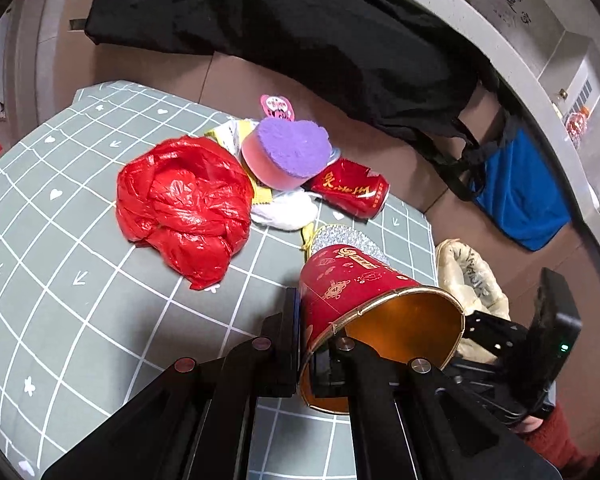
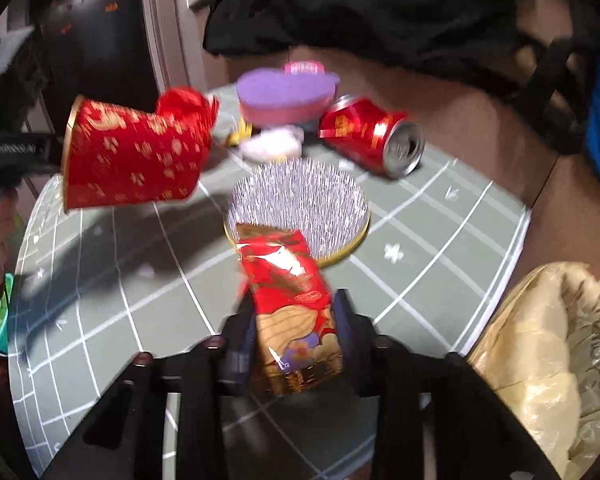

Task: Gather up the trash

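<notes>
Red paper cup (image 1: 364, 312) pinched by its rim in the left tool (image 1: 306, 350), wrapper (image 2: 292, 308) nipped in the right tool (image 2: 296, 344): either could slip short of the bin (image 2: 548, 360).

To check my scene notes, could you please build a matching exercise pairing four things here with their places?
1. red paper cup with gold lining
2. red snack wrapper
3. crushed red drink can
4. purple-topped heart-shaped sponge

A. lying on its side on the green checked cloth
B. atop the litter pile
C. rim pinched by the left gripper
D. between the right gripper fingers

Pairs: 1-C, 2-D, 3-A, 4-B
</notes>
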Demonstrator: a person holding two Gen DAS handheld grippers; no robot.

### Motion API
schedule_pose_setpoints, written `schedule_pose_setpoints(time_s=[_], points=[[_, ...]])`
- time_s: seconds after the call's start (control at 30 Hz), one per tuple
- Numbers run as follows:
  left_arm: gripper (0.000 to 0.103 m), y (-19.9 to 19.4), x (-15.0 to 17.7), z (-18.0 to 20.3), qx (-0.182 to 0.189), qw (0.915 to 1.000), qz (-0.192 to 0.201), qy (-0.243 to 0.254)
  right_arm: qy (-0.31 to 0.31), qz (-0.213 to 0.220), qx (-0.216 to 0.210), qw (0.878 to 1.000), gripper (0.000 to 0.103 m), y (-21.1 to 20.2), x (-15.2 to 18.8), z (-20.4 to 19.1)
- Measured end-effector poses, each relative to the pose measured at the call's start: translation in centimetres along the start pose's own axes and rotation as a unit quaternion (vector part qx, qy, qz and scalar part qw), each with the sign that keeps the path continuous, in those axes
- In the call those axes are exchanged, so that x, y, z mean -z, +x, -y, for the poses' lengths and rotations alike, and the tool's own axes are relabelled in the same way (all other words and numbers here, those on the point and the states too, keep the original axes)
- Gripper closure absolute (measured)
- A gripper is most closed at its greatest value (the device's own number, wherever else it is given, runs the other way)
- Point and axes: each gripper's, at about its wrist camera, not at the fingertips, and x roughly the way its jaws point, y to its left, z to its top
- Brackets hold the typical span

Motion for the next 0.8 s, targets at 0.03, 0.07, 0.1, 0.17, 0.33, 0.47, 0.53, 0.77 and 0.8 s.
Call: schedule_pose_setpoints(time_s=[0.03, 0.07, 0.1, 0.17, 0.33, 0.47, 0.53, 0.77, 0.8], points=[[0.100, -0.3, 0.0, 0.2, -0.001, 1.0000, 0.006, 0.001, -0.004, 0.011, 0.007, 1.000, 0.077, -0.6, -0.2, -0.2], [0.100, -0.5, -0.1, 0.3, -0.002, 0.9999, 0.011, 0.003, -0.004, 0.024, 0.008, 1.000, 0.077, -1.3, -0.6, -0.3], [0.100, -0.9, -0.1, 0.4, -0.003, 0.9998, 0.017, 0.005, 0.002, 0.037, 0.005, 0.999, 0.078, -2.1, -1.0, -0.2], [0.100, -1.7, -0.3, 0.8, -0.007, 0.9993, 0.035, 0.008, 0.016, 0.056, -0.004, 0.998, 0.078, -3.2, -1.7, 0.1], [0.100, -4.4, -1.4, 3.5, -0.027, 0.9940, 0.101, 0.033, 0.044, 0.114, 0.001, 0.992, 0.078, -7.0, -3.8, 0.8], [0.100, -6.6, -2.3, 7.2, -0.043, 0.9826, 0.169, 0.063, 0.071, 0.166, 0.020, 0.983, 0.078, -11.1, -5.1, 2.5], [0.100, -7.1, -2.7, 9.5, -0.048, 0.9758, 0.197, 0.083, 0.083, 0.189, 0.041, 0.978, 0.078, -13.4, -5.4, 3.7], [0.100, -6.2, -3.2, 15.6, -0.039, 0.9659, 0.227, 0.118, 0.108, 0.215, 0.103, 0.965, 0.077, -18.2, -4.3, 7.6], [0.100, -5.8, -3.2, 16.3, -0.037, 0.9656, 0.227, 0.122, 0.113, 0.213, 0.108, 0.964, 0.077, -18.7, -3.9, 8.3]])
